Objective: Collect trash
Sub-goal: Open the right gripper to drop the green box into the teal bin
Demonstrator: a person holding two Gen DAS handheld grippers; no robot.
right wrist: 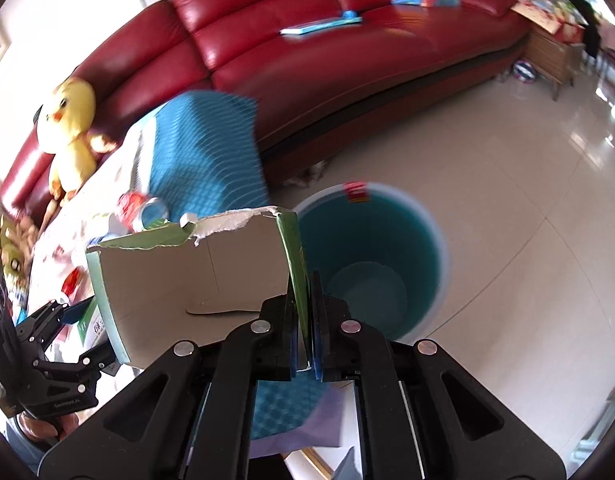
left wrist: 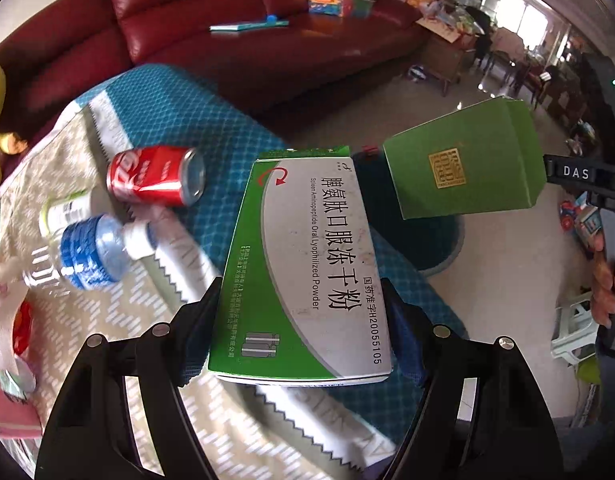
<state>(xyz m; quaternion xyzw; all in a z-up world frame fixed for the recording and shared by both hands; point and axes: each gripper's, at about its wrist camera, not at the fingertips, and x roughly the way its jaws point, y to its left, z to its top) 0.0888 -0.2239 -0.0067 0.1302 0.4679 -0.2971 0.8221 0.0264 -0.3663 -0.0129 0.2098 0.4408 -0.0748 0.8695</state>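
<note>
left gripper (left wrist: 303,300): jaws wide, clamped on medicine box (left wrist: 303,264) | right gripper (right wrist: 306,312): pinching torn green box (right wrist: 195,276) wall beside bin (right wrist: 437,240) | risk: thin pinch slips, box falls outside rim

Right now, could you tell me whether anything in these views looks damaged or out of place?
Yes. The green carton pinched in the right gripper has a ragged, torn top edge. On the table, the red can and the water bottle lie tipped on their sides.

Bin (left wrist: 447,240) mostly hidden behind boxes; blue cloth (right wrist: 203,152) motion-blurred.
</note>
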